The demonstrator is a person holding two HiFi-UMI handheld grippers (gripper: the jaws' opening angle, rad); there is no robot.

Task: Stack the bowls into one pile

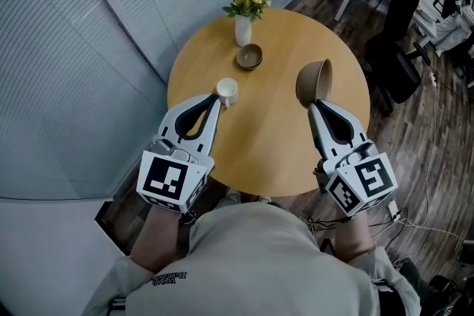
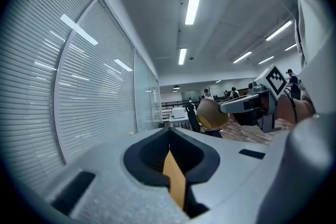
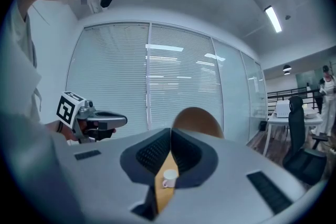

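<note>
A round light-wood table (image 1: 274,152) stands on dark plank flooring (image 1: 437,181) beside white slatted blinds (image 1: 96,48), a black office chair (image 1: 396,48) beyond its right edge.

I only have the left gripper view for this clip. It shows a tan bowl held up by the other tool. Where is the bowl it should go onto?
Observer: The head view shows a dark bowl on the round table, just in front of a vase of yellow flowers.
Reviewer: Anything else on that table?
Observer: A white cup, right beside the tip of the left tool, whose jaws are together on nothing.
Reviewer: Is the tan bowl over the dark one?
Observer: No. The right tool holds the tan bowl by its rim, tipped on edge, off to the right of the dark bowl and apart from it.
</note>
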